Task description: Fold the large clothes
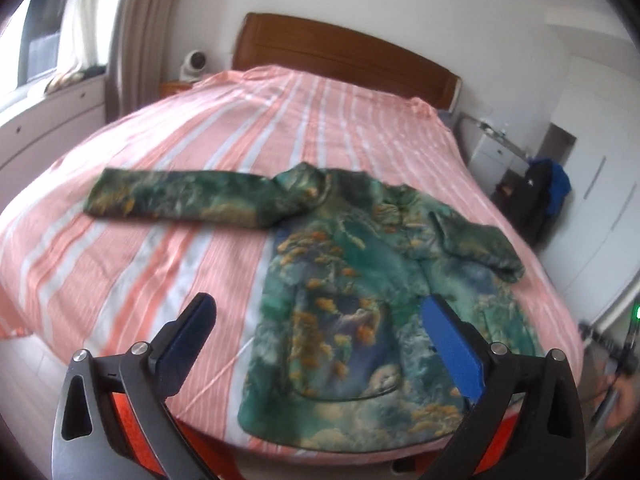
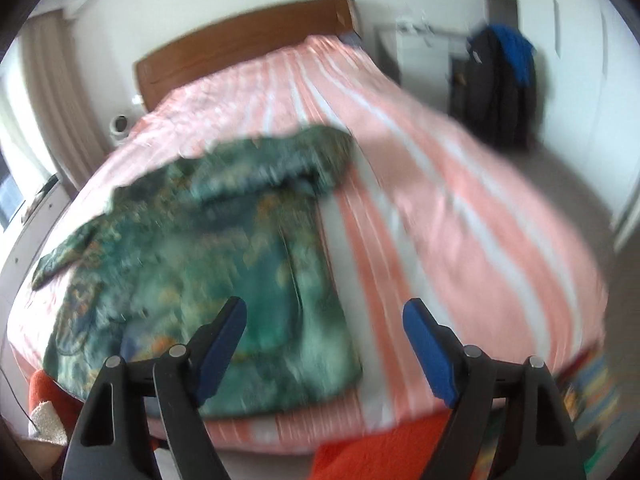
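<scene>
i have the green jacket [image 1: 360, 292] flat on the bed [image 1: 168, 240]; left gripper [image 1: 316, 328] and right gripper [image 2: 324, 328] both gape empty, so next i'd grab the outstretched sleeve [image 1: 176, 200] and fold it in.

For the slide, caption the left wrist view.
Open left gripper above green printed jacket laid flat on pink striped bedspread, one sleeve outstretched.

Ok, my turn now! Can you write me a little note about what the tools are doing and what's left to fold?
Left tool: open, holding nothing. Right tool: open, holding nothing.
The green printed long-sleeved top lies flat at the near edge of the bed's pink-and-white striped cover.
Done: one sleeve is folded in over the body.
Left: the other sleeve is stretched out sideways; fold it in, then fold the body.
</scene>
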`<action>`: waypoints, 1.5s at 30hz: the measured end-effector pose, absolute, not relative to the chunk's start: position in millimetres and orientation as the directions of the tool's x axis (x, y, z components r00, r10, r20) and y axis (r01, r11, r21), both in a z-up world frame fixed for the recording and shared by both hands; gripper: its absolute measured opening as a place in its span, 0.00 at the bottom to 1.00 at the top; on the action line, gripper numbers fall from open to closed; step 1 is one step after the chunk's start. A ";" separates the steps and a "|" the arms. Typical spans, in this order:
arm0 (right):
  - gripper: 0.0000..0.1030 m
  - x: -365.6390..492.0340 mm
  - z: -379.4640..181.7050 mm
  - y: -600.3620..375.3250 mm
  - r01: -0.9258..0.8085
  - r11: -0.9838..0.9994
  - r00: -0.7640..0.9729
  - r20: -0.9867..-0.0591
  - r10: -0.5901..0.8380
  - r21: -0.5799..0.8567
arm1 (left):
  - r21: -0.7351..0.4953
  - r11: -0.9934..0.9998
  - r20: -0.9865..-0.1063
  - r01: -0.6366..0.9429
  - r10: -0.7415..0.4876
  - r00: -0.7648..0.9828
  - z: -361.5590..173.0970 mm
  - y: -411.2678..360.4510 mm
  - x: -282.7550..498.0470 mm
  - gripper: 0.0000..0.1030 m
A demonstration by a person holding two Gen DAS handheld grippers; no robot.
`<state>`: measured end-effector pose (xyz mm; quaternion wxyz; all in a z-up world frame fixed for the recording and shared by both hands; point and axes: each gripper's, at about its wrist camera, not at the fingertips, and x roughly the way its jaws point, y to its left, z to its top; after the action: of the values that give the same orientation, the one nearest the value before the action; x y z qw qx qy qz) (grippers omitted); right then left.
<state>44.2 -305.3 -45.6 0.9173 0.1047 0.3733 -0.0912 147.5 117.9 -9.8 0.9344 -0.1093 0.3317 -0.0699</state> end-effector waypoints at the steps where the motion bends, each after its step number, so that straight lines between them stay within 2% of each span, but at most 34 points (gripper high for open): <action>1: 0.80 56.4 -32.8 -300.4 0.193 0.976 0.719 -0.692 -0.071 0.101 | -0.231 0.971 -0.606 0.059 -0.191 0.772 -11.7 113.3 147.3 1.00; 3: 0.80 86.4 -18.9 -282.4 0.099 0.995 0.717 -0.694 -0.058 0.019 | -0.190 0.981 -0.619 0.049 -0.158 0.770 -21.5 102.3 147.6 1.00; 5: 0.80 130.0 -15.4 -251.5 -0.044 0.994 0.712 -0.701 -0.037 -0.096 | -0.198 0.978 -0.641 0.069 -0.183 0.746 -33.3 93.7 148.3 1.00; 9: 0.80 221.8 -49.2 -190.6 -0.284 0.912 0.666 -0.746 -0.034 -0.295 | -0.241 0.966 -0.674 0.091 -0.234 0.701 -46.9 87.7 147.3 1.00; 12: 0.80 286.3 -96.1 -161.6 -0.373 0.838 0.613 -0.784 -0.098 -0.397 | -0.212 0.975 -0.683 0.070 -0.199 0.703 -48.3 90.0 140.7 1.00; 16: 0.75 354.1 -152.5 -151.6 -0.364 0.784 0.591 -0.776 -0.223 -0.503 | -0.153 0.988 -0.711 0.005 -0.113 0.694 -59.0 100.8 133.7 1.00; 18: 0.49 376.3 -163.3 -162.8 -0.316 0.822 0.564 -0.791 -0.239 -0.473 | -0.134 0.991 -0.737 -0.024 -0.083 0.671 -69.3 107.0 133.0 1.00; 19: 0.21 381.2 -159.4 -169.9 -0.281 0.847 0.565 -0.791 -0.234 -0.451 | -0.129 0.991 -0.746 -0.033 -0.075 0.662 -73.1 109.6 132.9 1.00; 20: 0.13 381.8 -147.8 -182.5 -0.231 0.877 0.587 -0.779 -0.220 -0.422 | -0.127 0.991 -0.752 -0.038 -0.071 0.655 -76.7 112.4 133.3 1.00; 23: 0.10 365.6 -89.6 -245.0 -0.009 0.926 0.698 -0.665 -0.263 -0.376 | -0.127 0.991 -0.754 -0.038 -0.072 0.653 -80.5 114.4 135.9 0.99; 27: 0.10 306.6 -19.7 -392.0 0.362 0.900 0.701 -0.566 -0.434 -0.243 | -0.146 0.989 -0.733 -0.016 -0.097 0.673 -76.8 107.5 139.4 0.99; 30: 0.12 241.3 -9.4 -492.7 0.593 0.773 0.571 -0.560 -0.601 -0.226 | -0.156 0.988 -0.724 0.003 -0.117 0.680 -75.0 100.1 141.5 1.00; 31: 0.19 214.1 -18.1 -525.6 0.656 0.720 0.498 -0.586 -0.639 -0.227 | -0.157 0.987 -0.724 0.011 -0.123 0.678 -75.5 97.1 142.2 0.99; 32: 0.32 196.9 -26.3 -544.6 0.688 0.688 0.450 -0.607 -0.654 -0.232 | -0.155 0.988 -0.727 0.019 -0.127 0.675 -76.2 94.0 143.1 1.00; 34: 0.37 147.4 -54.6 -577.9 0.748 0.612 0.338 -0.647 -0.683 -0.255 | -0.147 0.989 -0.734 0.025 -0.126 0.667 -77.8 88.6 145.7 1.00; 37: 0.37 98.8 -81.8 -586.4 0.771 0.600 0.305 -0.706 -0.639 -0.211 | -0.143 0.990 -0.743 0.020 -0.121 0.658 -78.5 82.2 151.3 0.99; 40: 0.38 59.7 -94.8 -555.3 0.748 0.659 0.402 -0.739 -0.541 -0.076 | -0.137 0.990 -0.739 0.009 -0.108 0.664 -75.3 77.2 157.3 0.99; 43: 0.48 44.8 -98.0 -487.4 0.628 0.775 0.562 -0.729 -0.391 0.068 | -0.114 0.993 -0.733 0.002 -0.085 0.675 -72.7 71.3 162.8 0.99; 45: 0.53 35.5 -94.4 -432.3 0.499 0.850 0.679 -0.686 -0.262 0.169 | -0.097 0.995 -0.729 0.001 -0.072 0.681 -72.7 66.0 166.2 1.00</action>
<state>35.5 -432.3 -94.4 0.8994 0.1742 0.3406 -0.2115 166.2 66.0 -72.7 0.9157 -0.0442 0.3990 -0.0200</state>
